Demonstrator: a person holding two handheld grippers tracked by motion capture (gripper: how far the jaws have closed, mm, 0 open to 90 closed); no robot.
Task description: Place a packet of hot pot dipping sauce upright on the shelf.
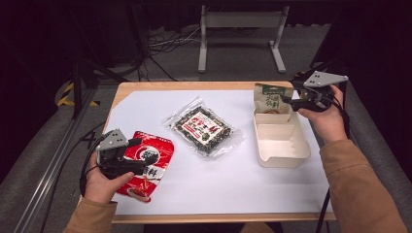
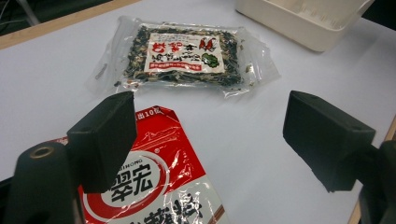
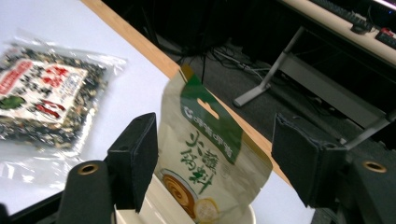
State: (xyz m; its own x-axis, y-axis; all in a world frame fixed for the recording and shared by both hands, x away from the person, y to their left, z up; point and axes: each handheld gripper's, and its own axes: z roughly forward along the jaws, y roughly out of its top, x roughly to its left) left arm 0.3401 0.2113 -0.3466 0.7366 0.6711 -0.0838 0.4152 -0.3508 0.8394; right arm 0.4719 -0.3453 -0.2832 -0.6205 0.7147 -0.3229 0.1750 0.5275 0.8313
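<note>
Nearest me, the left gripper [image 1: 137, 154] hangs over the glossy red-and-white snack bag [image 1: 146, 162] at the near left of the white-covered table [image 1: 233, 179], jaws wide, nothing between them. Mid-table lies a clear plastic packet of dark dried seaweed [image 1: 204, 127]. Farther right, a cream plastic tray [image 1: 281, 141] holds a green-and-beige standing pouch [image 1: 272, 101] upright in its far compartment; its near compartment is bare. The right gripper [image 1: 286, 100] hovers beside that pouch, jaws wide, the pouch loose between them.

Pouch [image 1: 272, 98] stands in tray [image 1: 286, 154], right of seaweed pack [image 1: 204, 127].
</note>
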